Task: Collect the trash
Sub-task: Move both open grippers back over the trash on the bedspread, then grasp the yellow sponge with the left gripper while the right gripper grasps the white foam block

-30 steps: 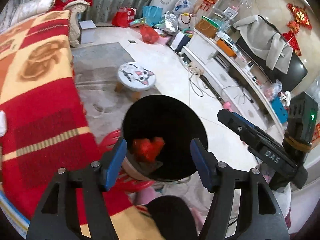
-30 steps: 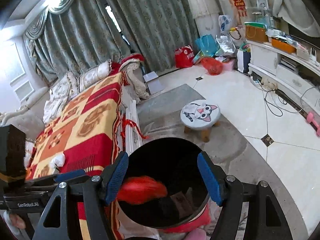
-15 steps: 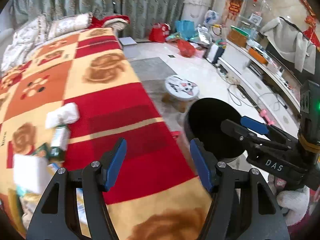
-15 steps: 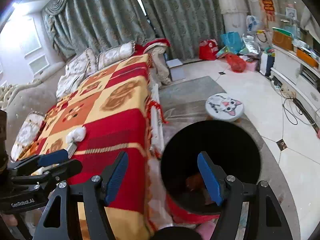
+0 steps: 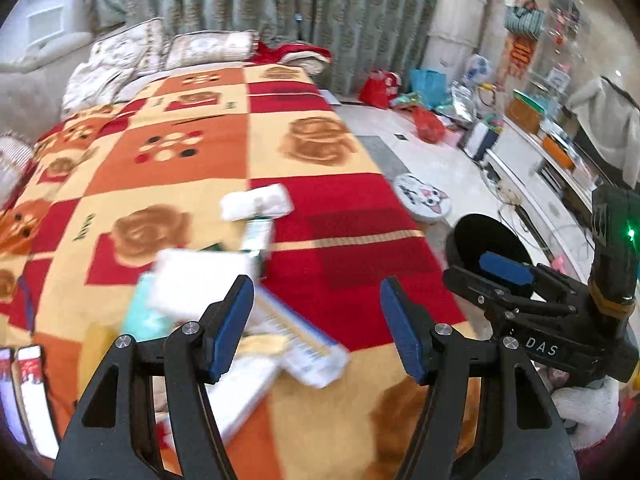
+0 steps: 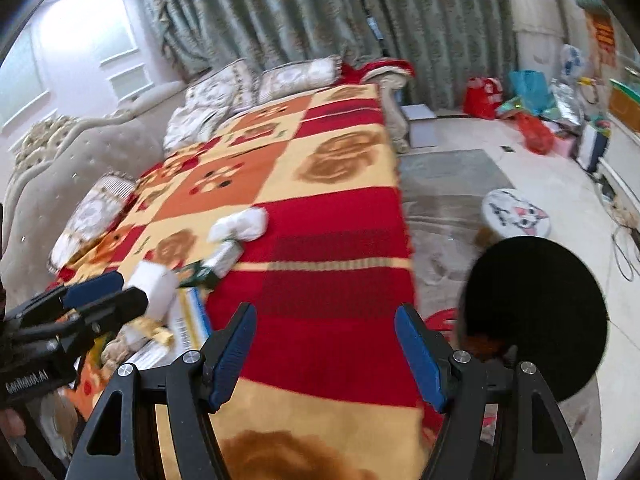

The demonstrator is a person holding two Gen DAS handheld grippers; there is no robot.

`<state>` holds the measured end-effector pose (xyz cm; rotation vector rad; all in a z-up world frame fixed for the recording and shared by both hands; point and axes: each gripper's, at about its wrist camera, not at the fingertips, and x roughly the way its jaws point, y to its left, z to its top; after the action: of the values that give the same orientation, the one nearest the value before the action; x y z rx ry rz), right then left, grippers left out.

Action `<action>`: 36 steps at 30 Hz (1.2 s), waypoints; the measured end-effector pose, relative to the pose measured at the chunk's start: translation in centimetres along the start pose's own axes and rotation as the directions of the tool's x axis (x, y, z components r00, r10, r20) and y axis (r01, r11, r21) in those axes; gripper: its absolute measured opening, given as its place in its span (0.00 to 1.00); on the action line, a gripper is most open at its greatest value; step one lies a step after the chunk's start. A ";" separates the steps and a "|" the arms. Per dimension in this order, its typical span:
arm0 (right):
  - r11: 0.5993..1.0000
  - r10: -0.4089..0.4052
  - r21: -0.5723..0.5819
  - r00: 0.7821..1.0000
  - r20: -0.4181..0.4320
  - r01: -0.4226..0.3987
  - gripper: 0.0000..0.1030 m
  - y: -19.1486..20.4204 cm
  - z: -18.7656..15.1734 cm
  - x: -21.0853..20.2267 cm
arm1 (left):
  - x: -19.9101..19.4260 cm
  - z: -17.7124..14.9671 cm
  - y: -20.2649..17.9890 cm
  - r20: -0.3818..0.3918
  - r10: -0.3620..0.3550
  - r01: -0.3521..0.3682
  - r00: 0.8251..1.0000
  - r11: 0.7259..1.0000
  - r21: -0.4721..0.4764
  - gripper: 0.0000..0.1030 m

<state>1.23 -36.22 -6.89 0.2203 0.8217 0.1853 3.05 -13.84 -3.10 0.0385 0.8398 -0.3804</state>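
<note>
a sofa covered by a red, orange and yellow patchwork blanket (image 5: 328,216) fills both views, and everything else is placed against it. the left gripper (image 5: 316,328) hangs over the blanket's near end with its blue-padded jaws apart and nothing between them. the right gripper (image 6: 324,354) hangs over the blanket's near red band, jaws likewise spread and empty.

the trash lies in a loose pile on the blanket — a crumpled white tissue (image 5: 256,202) toward the blanket's middle, a small green-and-white packet (image 5: 258,236) touching it on the near side, then a blurred white box (image 5: 200,280), a white carton with a blue stripe and barcode (image 5: 298,344) and a yellow wrapper (image 6: 154,330) at the near end, under and beside the left gripper.

off the blanket's open edge, on the floor, stands a black round bin (image 6: 536,316) with something reddish showing at its near rim. past the bin, also beside the blanket's edge, sits a small stool with a cat face (image 6: 516,214). patterned cushions (image 5: 208,46) rest at the blanket's far end, against green-grey curtains (image 6: 360,20).
</note>
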 end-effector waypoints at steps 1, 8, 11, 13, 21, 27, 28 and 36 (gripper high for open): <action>1.000 0.017 -0.011 1.000 -0.007 -0.017 0.67 0.6 -0.1 0.3 | -0.4 -0.3 0.9 -0.002 0.013 -0.013 1.000 1.000 -0.005 0.63; 0.989 0.115 -0.085 0.990 -0.079 -0.122 0.67 5.1 -0.7 2.8 | -2.3 -2.2 7.8 -0.029 0.107 -0.109 0.994 0.992 -0.071 0.63; 0.983 0.154 -0.082 0.981 -0.122 -0.165 0.68 6.4 -1.1 4.2 | -2.8 -3.1 10.2 -0.047 0.127 -0.131 0.991 0.986 -0.105 0.63; 0.979 0.170 -0.087 0.972 -0.160 -0.185 0.69 7.2 -1.4 5.5 | -2.9 -3.7 11.5 -0.062 0.131 -0.137 0.990 0.983 -0.120 0.63; 0.969 0.210 -0.088 0.955 -0.211 -0.232 0.69 9.2 -1.0 8.0 | -2.6 -6.3 15.7 -0.124 0.139 -0.159 0.983 0.971 -0.177 0.63; 0.929 0.216 -0.255 0.953 -0.214 -0.268 0.70 13.4 1.5 9.2 | -1.0 -7.1 17.5 -0.170 0.118 -0.153 0.978 0.967 -0.206 0.63; 0.921 0.214 -0.279 0.952 -0.218 -0.271 0.72 13.9 1.8 9.5 | -0.7 -7.2 17.7 -0.178 0.110 -0.148 0.978 0.966 -0.210 0.63; 0.833 0.158 -0.468 0.938 -0.309 -0.294 0.77 16.9 2.8 13.7 | 1.5 -6.9 18.8 -0.204 0.078 -0.121 0.976 0.971 -0.206 0.63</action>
<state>11.12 -16.96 -10.21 -0.2158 0.9755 0.6623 5.40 4.48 -10.99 -0.0866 1.0656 -0.1891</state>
